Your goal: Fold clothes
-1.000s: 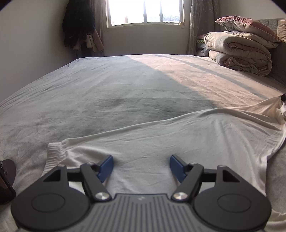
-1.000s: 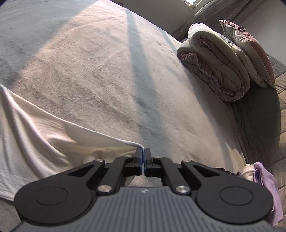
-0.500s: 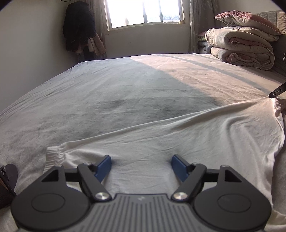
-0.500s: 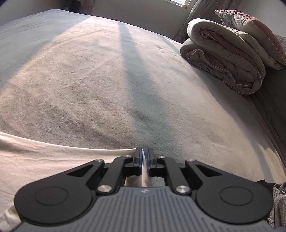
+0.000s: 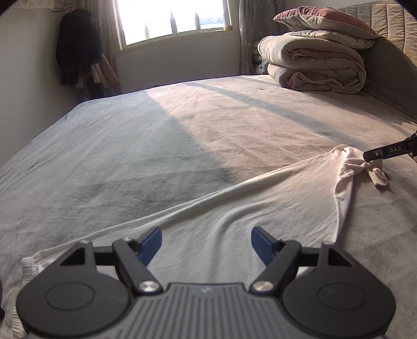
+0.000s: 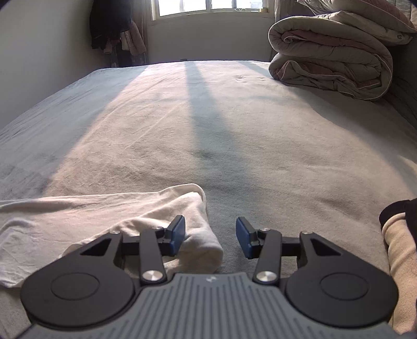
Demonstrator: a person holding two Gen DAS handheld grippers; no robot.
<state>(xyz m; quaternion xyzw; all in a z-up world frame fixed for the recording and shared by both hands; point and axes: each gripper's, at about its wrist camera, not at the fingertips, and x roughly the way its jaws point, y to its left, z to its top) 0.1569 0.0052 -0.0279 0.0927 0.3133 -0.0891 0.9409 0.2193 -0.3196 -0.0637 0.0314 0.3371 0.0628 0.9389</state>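
Right tongs (image 6: 210, 236) have just been opening, jaws clear of the cream cotton garment (image 6: 104, 219); left tongs (image 5: 206, 243) wide, empty. Bunched sleeve risks a crooked fold.

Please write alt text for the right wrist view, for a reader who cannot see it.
The right gripper, open, hovers over the end of a cream garment lying on a grey bed. A folded duvet sits far right, below a bright window.

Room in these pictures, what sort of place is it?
Most likely a home bedroom: a wide bed fills the view, a folded quilt with a pillow is stacked at one end, and clothes hang by the window.
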